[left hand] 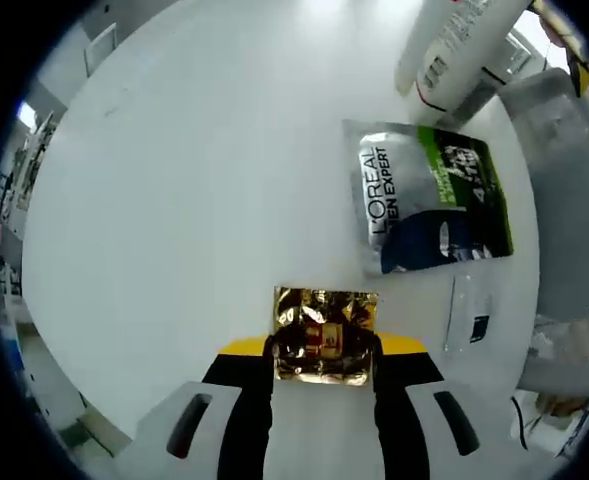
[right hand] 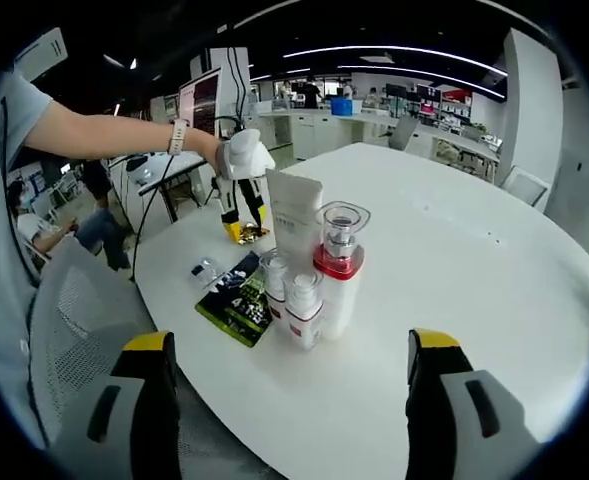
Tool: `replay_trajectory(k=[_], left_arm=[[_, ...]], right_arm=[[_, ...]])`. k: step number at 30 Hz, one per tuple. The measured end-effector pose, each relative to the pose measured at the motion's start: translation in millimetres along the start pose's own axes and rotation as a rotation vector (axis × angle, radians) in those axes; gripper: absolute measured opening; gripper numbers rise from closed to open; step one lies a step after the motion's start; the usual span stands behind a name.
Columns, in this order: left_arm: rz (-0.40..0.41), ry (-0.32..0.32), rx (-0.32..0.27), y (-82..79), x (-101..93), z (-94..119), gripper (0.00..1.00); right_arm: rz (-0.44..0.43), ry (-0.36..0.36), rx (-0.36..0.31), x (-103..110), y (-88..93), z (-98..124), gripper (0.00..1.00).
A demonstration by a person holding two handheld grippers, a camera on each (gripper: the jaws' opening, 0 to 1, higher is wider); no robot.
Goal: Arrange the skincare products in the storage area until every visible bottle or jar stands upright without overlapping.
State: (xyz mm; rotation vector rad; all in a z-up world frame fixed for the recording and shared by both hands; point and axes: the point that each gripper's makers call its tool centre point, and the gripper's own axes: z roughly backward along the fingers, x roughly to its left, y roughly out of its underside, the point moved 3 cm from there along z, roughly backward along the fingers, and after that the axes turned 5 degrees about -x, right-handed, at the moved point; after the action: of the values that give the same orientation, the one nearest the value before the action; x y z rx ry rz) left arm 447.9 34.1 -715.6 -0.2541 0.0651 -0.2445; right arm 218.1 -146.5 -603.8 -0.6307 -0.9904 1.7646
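In the left gripper view, the left gripper (left hand: 324, 368) is closed onto a small gold foil sachet (left hand: 324, 335), pinched between its yellow-tipped jaws just above the white table (left hand: 194, 180). Further along the table lies a flat silver and green L'Oréal sachet (left hand: 424, 195), with a small clear packet (left hand: 469, 315) beside it. A white tube (left hand: 454, 45) sits at the far edge of the picture.

In the right gripper view, the right gripper (right hand: 289, 400) hangs with its jaws spread wide, nothing between them. Ahead of it on the same round table stands an upright cluster: a tall white tube (right hand: 296, 215), a clear-capped bottle with a red collar (right hand: 339, 265), and two smaller white bottles (right hand: 302, 310) touching in front. The green sachet lies flat just beside them. Beyond, a gloved hand (right hand: 244, 155) holds the left gripper down over the gold sachet.
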Motion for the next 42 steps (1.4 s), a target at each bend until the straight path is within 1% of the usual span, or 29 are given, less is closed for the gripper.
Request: replay_trajectory(k=[2, 5, 7, 11, 14, 17, 21, 25, 27, 32, 36, 42], left_arm=[[0.002, -0.001, -0.003, 0.3, -5.0, 0.8, 0.36], [-0.005, -0.003, -0.008, 0.6, -2.1, -3.2, 0.36], [-0.013, -0.002, -0.015, 1.2, -5.4, -3.7, 0.36], [-0.002, -0.011, -0.033, 0.1, -9.2, -4.8, 0.36], [0.003, 0.0, -0.044, -2.4, -11.8, -5.8, 0.36], [0.006, -0.003, -0.041, -4.3, -10.0, -7.5, 0.36], [0.021, 0.017, -0.073, -12.1, -9.5, -9.3, 0.36], [0.026, 0.019, -0.08, -16.9, -4.8, -11.9, 0.36], [0.041, 0.021, -0.085, -18.6, -1.9, -12.8, 0.36], [0.049, 0.006, -0.103, -24.8, 2.2, -15.2, 0.36], [0.056, 0.011, -0.126, -32.2, 3.2, -17.3, 0.36], [0.054, -0.008, -0.128, -37.2, 6.3, -19.7, 0.36]], right_arm=[[0.001, -0.004, -0.004, 1.3, -1.2, 0.2, 0.96], [0.006, -0.003, -0.006, 1.2, -3.0, 0.9, 0.96], [0.007, -0.002, -0.007, 1.1, -3.9, 1.5, 0.96], [0.013, -0.007, -0.004, 2.4, -3.8, 1.2, 0.96], [0.015, -0.014, -0.005, 4.1, -3.9, 0.6, 0.96], [0.018, -0.018, -0.004, 4.9, -4.1, 0.3, 0.96], [0.02, -0.018, -0.004, 4.5, -4.1, 0.7, 0.96], [0.016, -0.013, -0.002, 2.7, -2.1, 2.0, 0.96], [0.012, -0.012, 0.001, 2.4, -0.4, 2.6, 0.96], [0.005, -0.01, 0.006, 1.6, 2.9, 3.5, 0.96], [0.003, -0.007, 0.007, 0.6, 3.6, 4.1, 0.96], [0.004, -0.006, 0.005, -0.9, 3.4, 5.8, 0.95]])
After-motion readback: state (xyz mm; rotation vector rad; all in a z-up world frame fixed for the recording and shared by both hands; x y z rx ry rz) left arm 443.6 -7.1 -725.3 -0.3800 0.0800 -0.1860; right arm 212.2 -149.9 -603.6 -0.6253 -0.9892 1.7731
